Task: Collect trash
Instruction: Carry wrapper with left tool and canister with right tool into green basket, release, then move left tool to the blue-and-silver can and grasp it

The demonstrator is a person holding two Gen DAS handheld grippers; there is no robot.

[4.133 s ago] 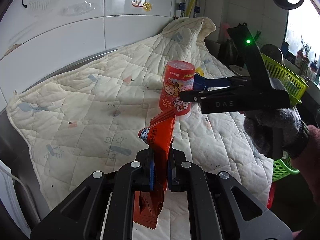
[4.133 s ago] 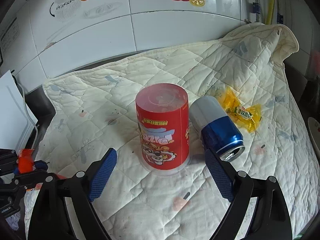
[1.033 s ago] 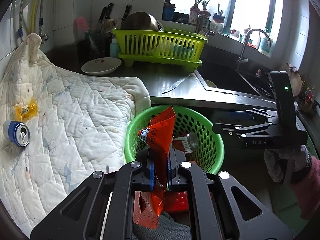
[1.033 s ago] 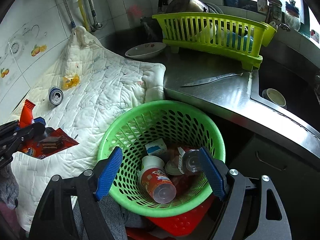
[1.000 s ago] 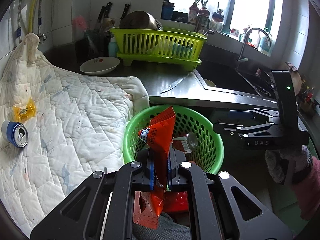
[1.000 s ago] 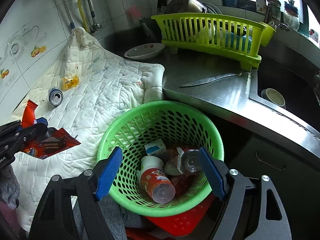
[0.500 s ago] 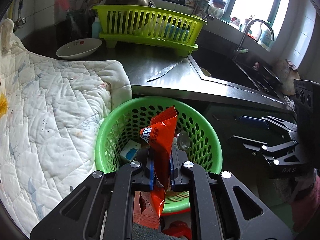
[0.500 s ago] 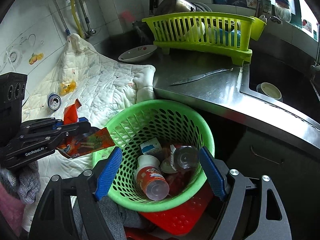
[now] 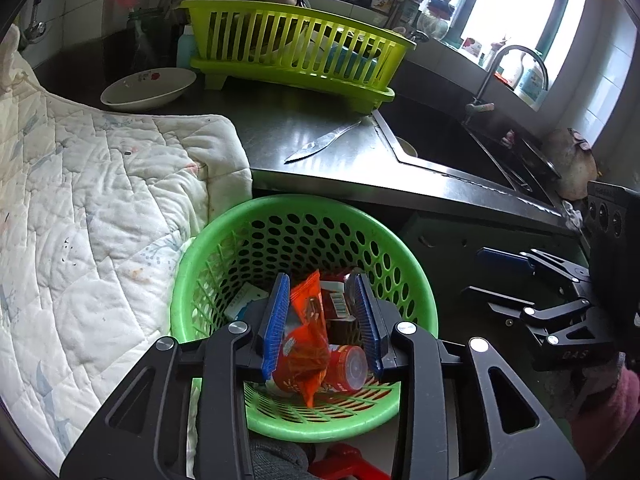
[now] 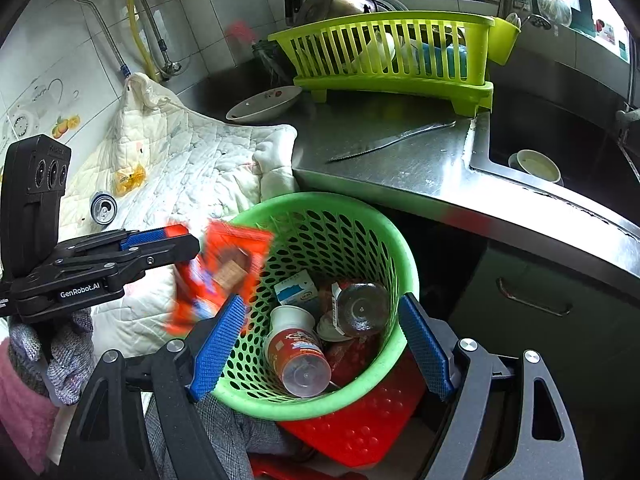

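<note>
Your left gripper [image 9: 322, 320] is over the green basket [image 10: 384, 216] with its jaws opening; the orange wrapper [image 9: 308, 336] hangs between the blue pads but is no longer pinched. In the right wrist view the wrapper [image 10: 224, 268] is a motion blur at the basket's left rim, just past the left gripper's [image 10: 182, 240] tip, so it looks to be dropping in rather than resting yet.

Your right gripper [image 10: 320, 344] hovers over the near side of the basket, jaws spread wide and holding nothing.

Already in the basket: a red snack cup [image 10: 298, 356] lying on its side, a small blue-and-white carton [image 10: 296, 290], a clear bottle or jar [image 10: 360, 308] and some dark red packaging under them.

Still left, judging from the right wrist view: a blue can [image 10: 103, 208] on its side and, just beyond it, a yellow candy wrapper [image 10: 128, 176], both far to the left on the white quilted cloth [image 10: 192, 160]. So the job looks more than half done, with two pieces still to fetch. The knife [image 10: 392, 136] on the steel counter [image 10: 400, 176] and the dishes in the yellow-green rack [image 10: 400, 36] do not look like trash.
</note>
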